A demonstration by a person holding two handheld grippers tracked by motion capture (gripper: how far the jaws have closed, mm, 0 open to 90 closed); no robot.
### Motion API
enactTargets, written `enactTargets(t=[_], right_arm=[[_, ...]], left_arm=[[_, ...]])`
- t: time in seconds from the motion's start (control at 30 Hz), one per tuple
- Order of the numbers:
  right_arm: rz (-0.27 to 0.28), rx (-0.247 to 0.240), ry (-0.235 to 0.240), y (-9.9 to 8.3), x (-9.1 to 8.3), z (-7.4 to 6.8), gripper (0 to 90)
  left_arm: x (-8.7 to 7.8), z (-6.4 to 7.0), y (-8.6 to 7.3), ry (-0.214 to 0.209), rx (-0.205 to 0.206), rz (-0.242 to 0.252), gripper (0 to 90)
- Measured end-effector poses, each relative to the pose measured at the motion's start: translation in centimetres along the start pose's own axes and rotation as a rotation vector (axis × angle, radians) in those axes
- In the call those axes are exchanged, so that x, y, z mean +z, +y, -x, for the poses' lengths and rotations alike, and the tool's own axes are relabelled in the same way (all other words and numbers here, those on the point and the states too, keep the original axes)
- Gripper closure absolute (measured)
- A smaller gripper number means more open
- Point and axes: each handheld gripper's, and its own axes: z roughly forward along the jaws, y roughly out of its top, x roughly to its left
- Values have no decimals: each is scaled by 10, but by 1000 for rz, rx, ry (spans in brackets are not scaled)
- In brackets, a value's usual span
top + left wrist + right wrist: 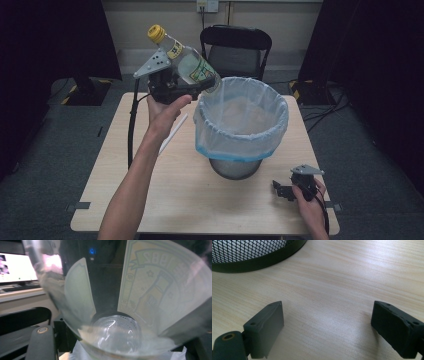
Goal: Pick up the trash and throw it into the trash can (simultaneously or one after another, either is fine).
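Bottle [186, 59] tilted base-down over bin [241, 120] rim, clamped in left tool [172, 85], likely for dropping. Right tool [290, 191] rested gaping, empty, on surface [175, 190].

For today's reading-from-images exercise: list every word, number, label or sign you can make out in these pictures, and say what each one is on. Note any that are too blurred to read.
"882": seen mirrored through the bottle on the back of its label, left gripper view; any digit before it is cut off.
Front of the label in the high view: print too small to read.
Monitor behind: contents blurred.
Nothing else legible.
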Motion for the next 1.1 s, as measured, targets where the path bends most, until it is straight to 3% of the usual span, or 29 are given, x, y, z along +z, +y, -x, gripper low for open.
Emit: enactTargets(t=[0.2,0.23,0.47,0.77,1.1], right_arm=[[0,0,0,0,0,0,101],[0,0,0,0,0,0,101],[0,0,0,0,0,0,102],[0,0,0,0,0,0,102],[0,-1,0,0,0,0,102]], left_arm=[[15,5,-1,-53,-19,-18,281],[19,6,-2,-65,-36,-24,281],[43,13,-9,-124,-44,-87,281],[69,14,-8,-160,-52,-180,280],[77,8,-19,-180,-43,-279,265]])
